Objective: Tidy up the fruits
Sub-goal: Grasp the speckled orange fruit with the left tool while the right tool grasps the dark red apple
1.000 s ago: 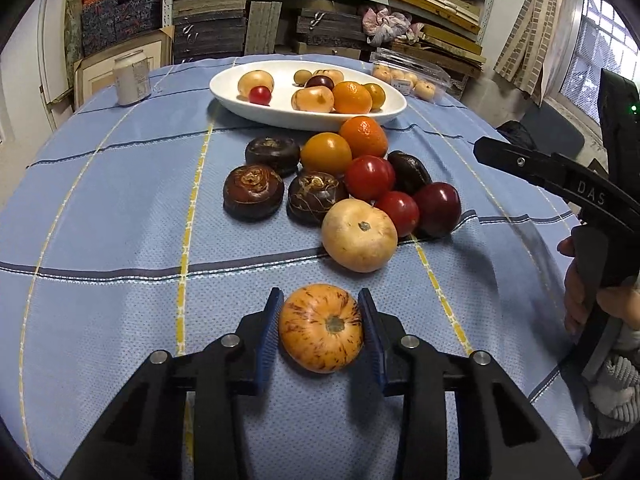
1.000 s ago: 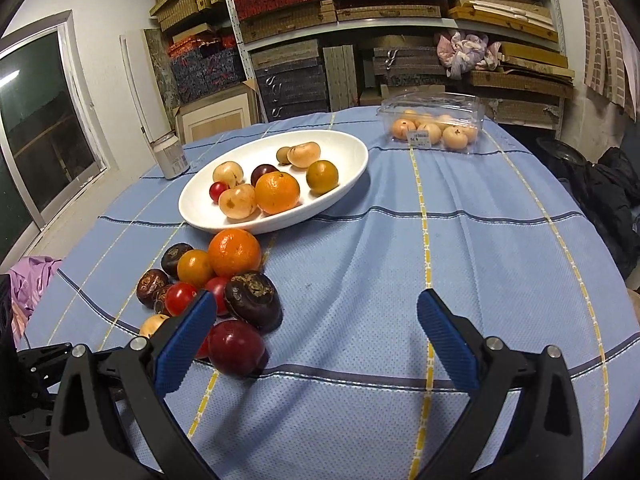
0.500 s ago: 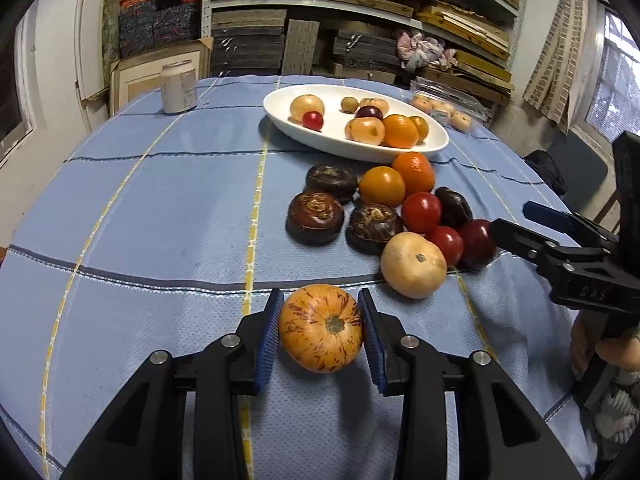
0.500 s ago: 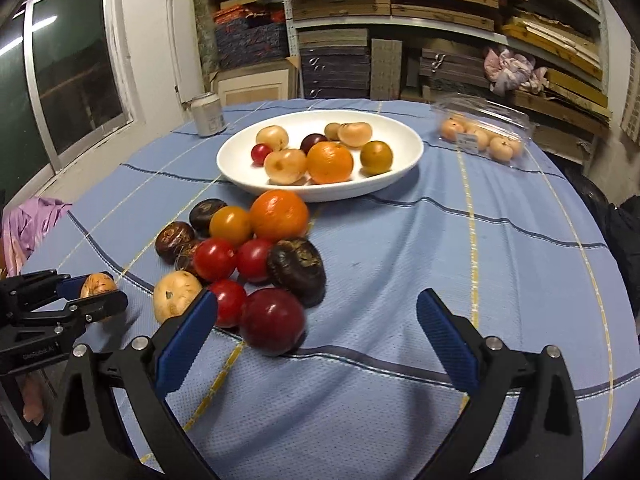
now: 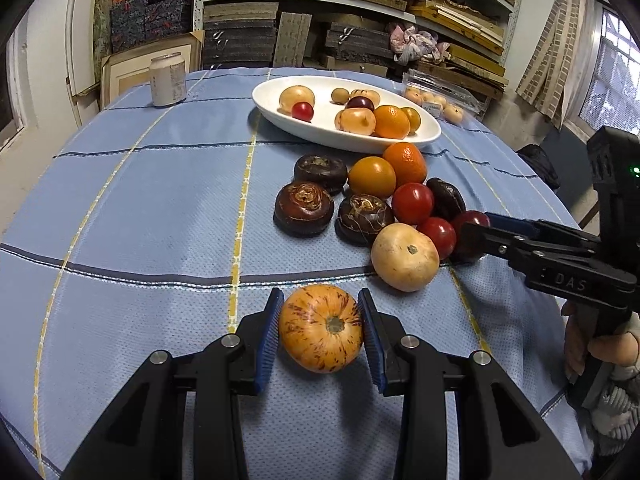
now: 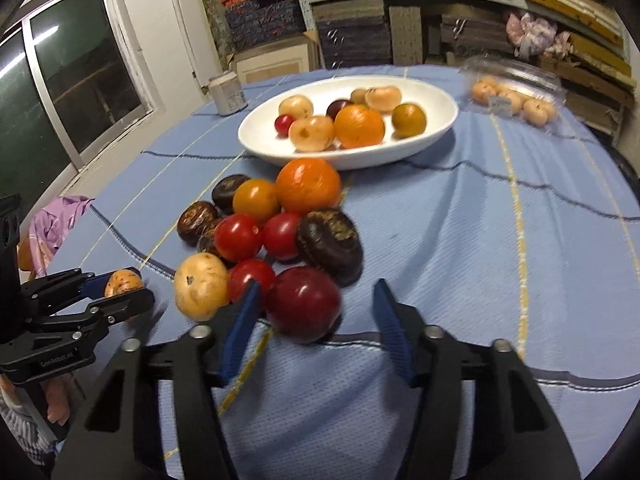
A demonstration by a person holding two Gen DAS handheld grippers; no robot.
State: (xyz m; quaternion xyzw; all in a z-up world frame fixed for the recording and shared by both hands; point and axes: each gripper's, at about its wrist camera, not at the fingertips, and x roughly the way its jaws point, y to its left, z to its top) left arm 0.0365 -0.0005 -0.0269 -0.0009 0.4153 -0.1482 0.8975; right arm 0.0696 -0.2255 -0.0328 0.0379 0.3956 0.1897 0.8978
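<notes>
My left gripper (image 5: 320,312) is shut on a striped orange fruit (image 5: 321,334), held low over the blue cloth. Ahead lies a pile of loose fruit: an orange (image 5: 405,162), red tomatoes (image 5: 413,203), dark brown fruits (image 5: 303,208) and a pale round fruit (image 5: 405,256). My right gripper (image 6: 317,286) straddles a dark red plum (image 6: 304,308) at the pile's near edge. Its jaws are closing: the left pad is at the plum and a gap shows on the right. A white oval plate (image 6: 440,128) behind the pile holds several fruits.
A drink can (image 5: 168,80) stands at the far left of the table. A clear plastic box (image 6: 516,92) of small fruits sits at the far right. Shelves of stacked boards fill the back wall. A purple cloth (image 6: 52,220) lies past the table's left edge.
My right gripper has come down and in toward the pile, and its jaws have narrowed from wide open around the dark red plum. The left gripper keeps its grip on the striped fruit.
</notes>
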